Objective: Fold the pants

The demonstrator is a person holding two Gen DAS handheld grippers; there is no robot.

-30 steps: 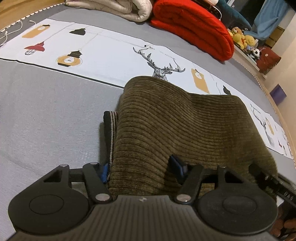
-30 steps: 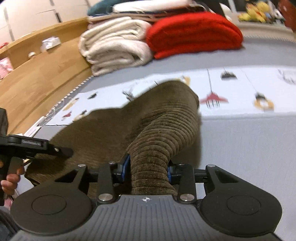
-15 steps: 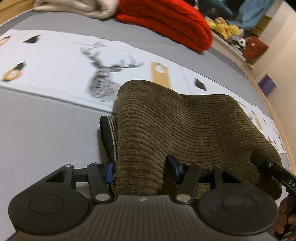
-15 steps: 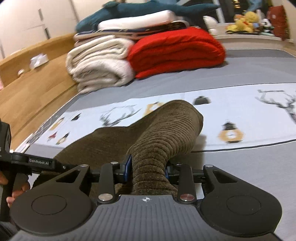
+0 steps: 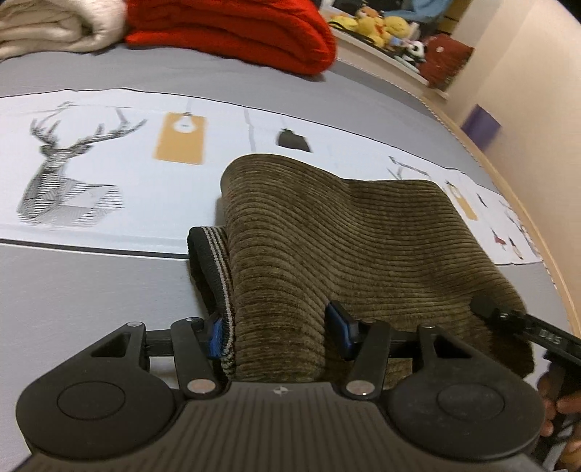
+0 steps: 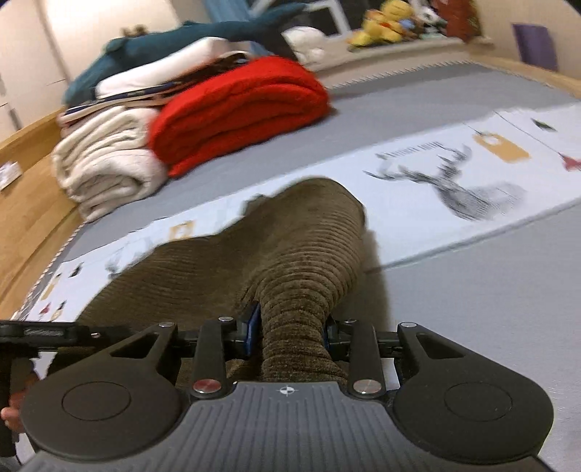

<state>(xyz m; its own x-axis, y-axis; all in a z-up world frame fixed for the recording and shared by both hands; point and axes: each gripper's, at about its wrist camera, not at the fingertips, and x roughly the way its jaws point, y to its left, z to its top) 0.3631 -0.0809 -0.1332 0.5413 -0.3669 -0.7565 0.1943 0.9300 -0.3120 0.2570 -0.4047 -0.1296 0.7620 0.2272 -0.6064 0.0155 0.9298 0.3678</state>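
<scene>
The olive-brown corduroy pants (image 5: 345,247) lie bunched on the grey bed, draped over a fold. My left gripper (image 5: 277,328) is shut on the waistband end, where a black and grey striped elastic band (image 5: 210,254) shows. My right gripper (image 6: 290,326) is shut on a gathered ridge of the same pants (image 6: 290,247). The right gripper's tip shows at the right edge of the left wrist view (image 5: 523,325); the left gripper shows at the left edge of the right wrist view (image 6: 40,332).
A white printed strip with deer and lamp drawings (image 5: 72,174) crosses the grey bedcover (image 5: 72,290). A folded red blanket (image 6: 239,105) and a cream blanket (image 6: 105,163) are stacked at the far side. Stuffed toys (image 5: 377,21) sit on a ledge.
Both grippers have carried the pants along the bed; the background has shifted and the deer print now lies left of the left gripper. Both grips stay closed on the fabric.
</scene>
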